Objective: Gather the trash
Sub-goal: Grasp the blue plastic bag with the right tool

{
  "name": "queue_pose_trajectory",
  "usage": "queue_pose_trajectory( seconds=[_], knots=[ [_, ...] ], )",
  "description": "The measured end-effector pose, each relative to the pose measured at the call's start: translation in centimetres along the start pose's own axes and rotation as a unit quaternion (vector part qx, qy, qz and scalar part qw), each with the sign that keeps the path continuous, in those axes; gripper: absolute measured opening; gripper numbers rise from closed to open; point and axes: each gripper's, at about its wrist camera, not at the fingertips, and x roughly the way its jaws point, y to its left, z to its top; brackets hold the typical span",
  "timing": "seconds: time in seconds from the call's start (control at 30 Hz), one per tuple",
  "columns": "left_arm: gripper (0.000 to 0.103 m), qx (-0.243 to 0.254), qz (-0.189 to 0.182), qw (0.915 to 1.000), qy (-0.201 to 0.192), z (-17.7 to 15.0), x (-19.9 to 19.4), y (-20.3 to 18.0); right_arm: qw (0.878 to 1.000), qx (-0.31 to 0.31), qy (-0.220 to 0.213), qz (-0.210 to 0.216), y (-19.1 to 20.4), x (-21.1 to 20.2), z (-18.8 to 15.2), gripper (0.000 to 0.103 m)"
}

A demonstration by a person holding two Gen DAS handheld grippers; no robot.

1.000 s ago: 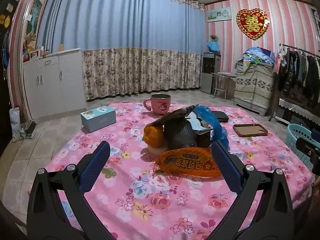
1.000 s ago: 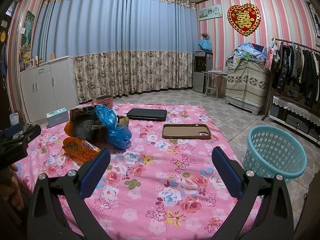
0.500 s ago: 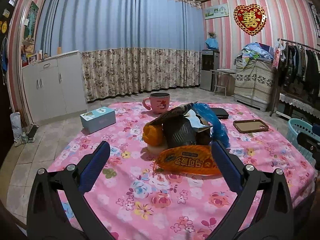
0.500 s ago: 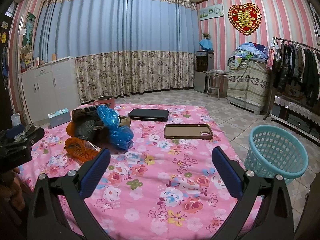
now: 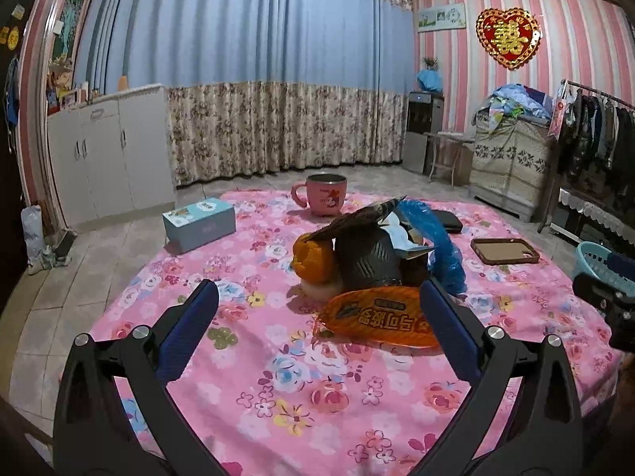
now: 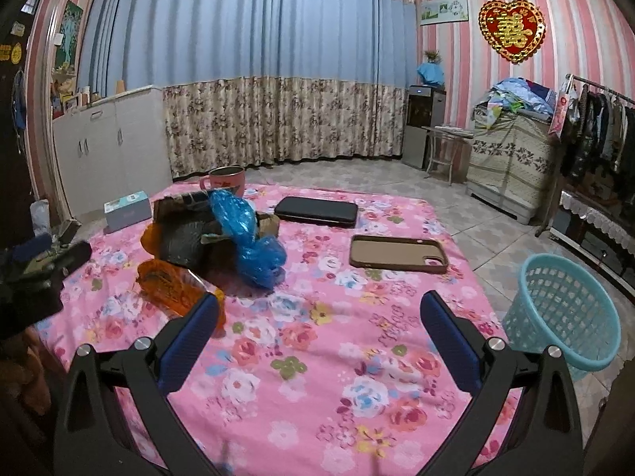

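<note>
Trash sits in a small heap in the middle of a table (image 6: 317,396) with a pink flower cloth. An orange snack wrapper (image 5: 381,319) lies at the near edge of the heap. Behind it are a dark crumpled bag (image 5: 367,261), an orange lump (image 5: 313,260) on the left and a blue plastic bag (image 6: 254,242) on the right.

The left gripper (image 5: 317,331) hangs low over the near side of the table with its two blue fingers (image 5: 188,333) wide apart. It holds nothing. The orange wrapper is just in front of it, close to the right finger.

The right gripper (image 6: 317,341) is over the near right part of the table. Its fingers are wide apart too, with only cloth between them.

A pink mug (image 5: 325,194) and a light blue box (image 5: 198,224) stand on the far left side. A black case (image 6: 315,211) and a brown phone case (image 6: 399,254) lie flat to the right of the heap. A light blue basket (image 6: 563,313) stands on the floor, to the right of the table.
</note>
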Motion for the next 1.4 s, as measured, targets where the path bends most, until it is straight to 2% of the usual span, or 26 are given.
queue_pose_trajectory(
  seconds=[0.2, 0.3, 0.43, 0.47, 0.5, 0.6, 0.67, 0.7, 0.73, 0.83, 1.03, 1.13, 1.2, 1.23, 1.3, 1.33, 1.4],
  knots=[
    [0.098, 0.015, 0.012, 0.9998, -0.004, 1.4, 0.7, 0.7, 0.999, -0.016, 0.022, 0.024, 2.2, 4.0, 2.0, 0.099],
    [0.098, 0.015, 0.01, 0.9998, -0.001, 1.8, 1.1, 1.1, 0.998, -0.022, 0.05, 0.038, 3.2, 7.4, 2.6, 0.099],
    [0.098, 0.031, 0.026, 0.9991, 0.013, 2.1, 2.8, 1.3, 0.995, -0.051, 0.08, 0.032, 4.9, 11.6, 2.7, 0.098],
    [0.098, 0.036, 0.025, 0.9987, 0.025, 2.3, 3.6, 1.3, 0.994, -0.052, 0.09, 0.033, 5.1, 12.6, 2.8, 0.094],
    [0.098, 0.039, 0.023, 0.9985, 0.031, 2.4, 4.2, 1.3, 0.993, -0.049, 0.098, 0.035, 5.1, 13.3, 2.9, 0.086],
    [0.098, 0.051, 0.018, 0.9978, 0.037, 3.0, 5.5, 1.2, 0.987, -0.03, 0.15, 0.057, 5.2, 16.5, 2.8, 0.073],
    [0.098, 0.063, 0.015, 0.9972, 0.038, 3.6, 6.6, 0.8, 0.983, -0.028, 0.172, 0.064, 5.3, 17.8, 2.2, 0.057],
    [0.098, 0.065, 0.016, 0.997, 0.038, 3.6, 6.9, 0.7, 0.981, -0.028, 0.179, 0.068, 5.3, 18.3, 2.0, 0.041],
    [0.098, 0.069, 0.014, 0.9968, 0.036, 3.9, 7.4, 0.5, 0.98, -0.027, 0.181, 0.074, 5.2, 18.4, 1.8, 0.029],
    [0.098, 0.08, 0.002, 0.9961, 0.037, 4.2, 8.9, -0.1, 0.984, -0.018, 0.159, 0.083, 4.5, 17.3, 2.2, 0.024],
    [0.098, 0.121, -0.041, 0.9912, 0.034, 4.5, 11.4, -1.8, 0.989, 0.031, 0.118, 0.079, 0.5, 14.6, 4.6, 0.023],
    [0.096, 0.134, -0.047, 0.9893, 0.032, 4.6, 12.2, -2.5, 0.99, 0.051, 0.11, 0.077, -1.4, 14.0, 5.2, 0.024],
    [0.081, 0.143, -0.043, 0.9879, 0.043, 4.6, 13.2, -2.9, 0.99, 0.058, 0.103, 0.078, -2.4, 13.5, 5.7, 0.024],
    [0.077, 0.144, -0.04, 0.9875, 0.05, 4.6, 13.7, -3.0, 0.99, 0.06, 0.099, 0.078, -2.7, 13.5, 5.8, 0.024],
    [0.055, 0.137, -0.048, 0.9874, 0.062, 4.6, 14.4, -3.1, 0.99, 0.07, 0.096, 0.077, -3.4, 13.7, 6.0, 0.026],
    [0.048, 0.133, -0.055, 0.9876, 0.064, 4.7, 14.5, -3.1, 0.989, 0.076, 0.098, 0.077, -4.0, 13.5, 5.9, 0.026],
    [0.015, 0.123, -0.069, 0.9877, 0.066, 4.9, 14.5, -3.0, 0.989, 0.08, 0.102, 0.076, -4.3, 13.8, 5.7, 0.026]
  ],
)
